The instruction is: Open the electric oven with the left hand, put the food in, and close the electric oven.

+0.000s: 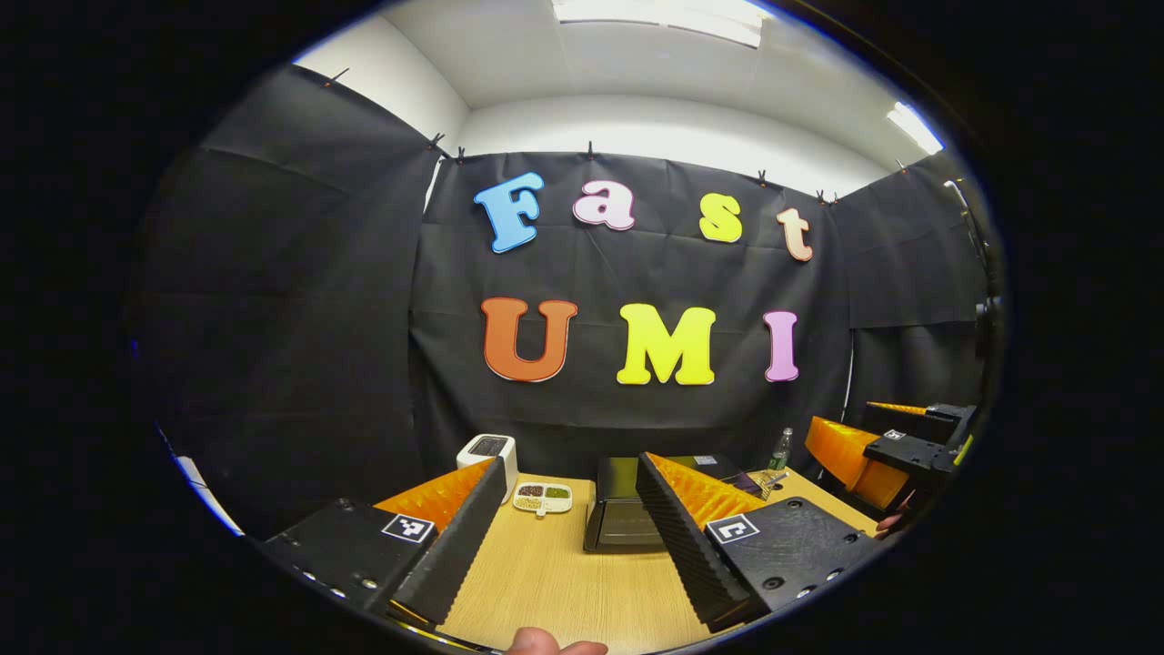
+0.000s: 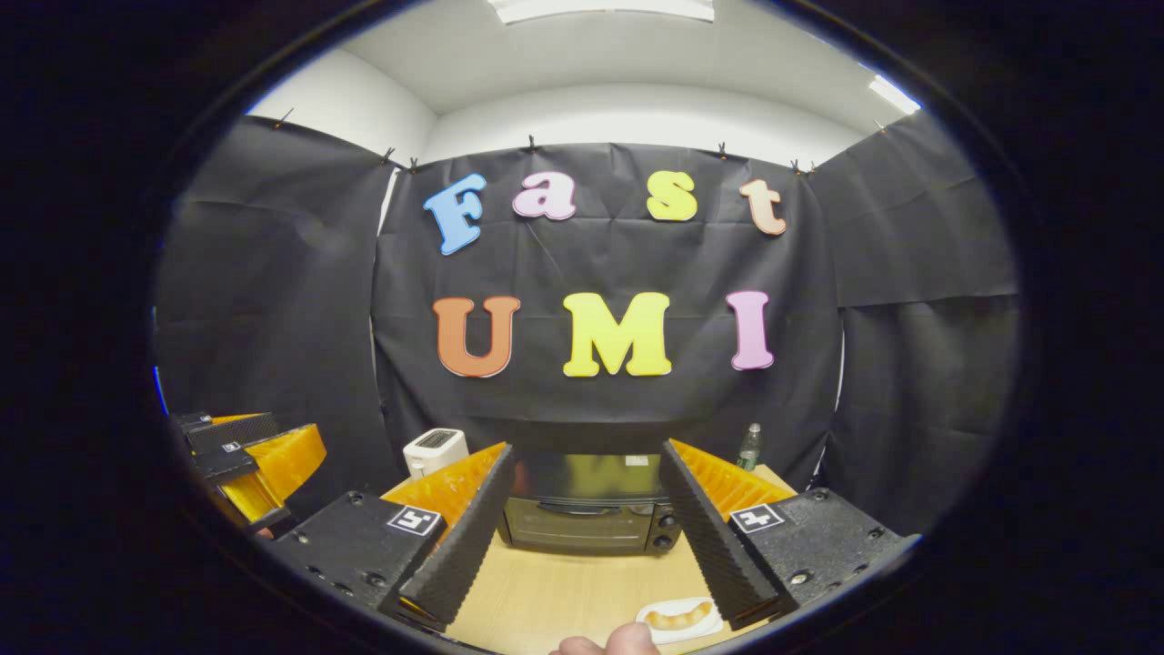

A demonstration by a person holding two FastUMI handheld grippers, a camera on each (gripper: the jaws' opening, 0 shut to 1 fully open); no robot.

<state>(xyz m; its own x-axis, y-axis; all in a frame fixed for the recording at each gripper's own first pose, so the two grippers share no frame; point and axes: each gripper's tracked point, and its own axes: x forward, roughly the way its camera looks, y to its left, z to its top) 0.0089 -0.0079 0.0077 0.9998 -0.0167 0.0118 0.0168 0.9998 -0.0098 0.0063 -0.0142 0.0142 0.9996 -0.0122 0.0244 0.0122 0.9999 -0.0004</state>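
The black electric oven (image 2: 587, 514) stands at the back of the wooden table (image 2: 564, 596) with its door closed; in the left gripper view the oven (image 1: 623, 518) sits ahead, slightly right. A small white plate with a browned piece of food (image 2: 680, 619) lies on the table near the front, close to my right gripper's (image 2: 582, 505) right finger. My right gripper is open and holds nothing. My left gripper (image 1: 568, 509) is open too, held above the table with nothing between its fingers. The right gripper (image 1: 887, 446) appears farther off at the right edge of the left gripper view.
A white toaster (image 1: 489, 452) stands at the back left. Beside it lies a white divided dish (image 1: 543, 496) with small portions. A green bottle (image 1: 780, 450) stands behind the oven to the right. A finger (image 1: 546, 642) shows at the bottom edge. Black cloth walls enclose the table.
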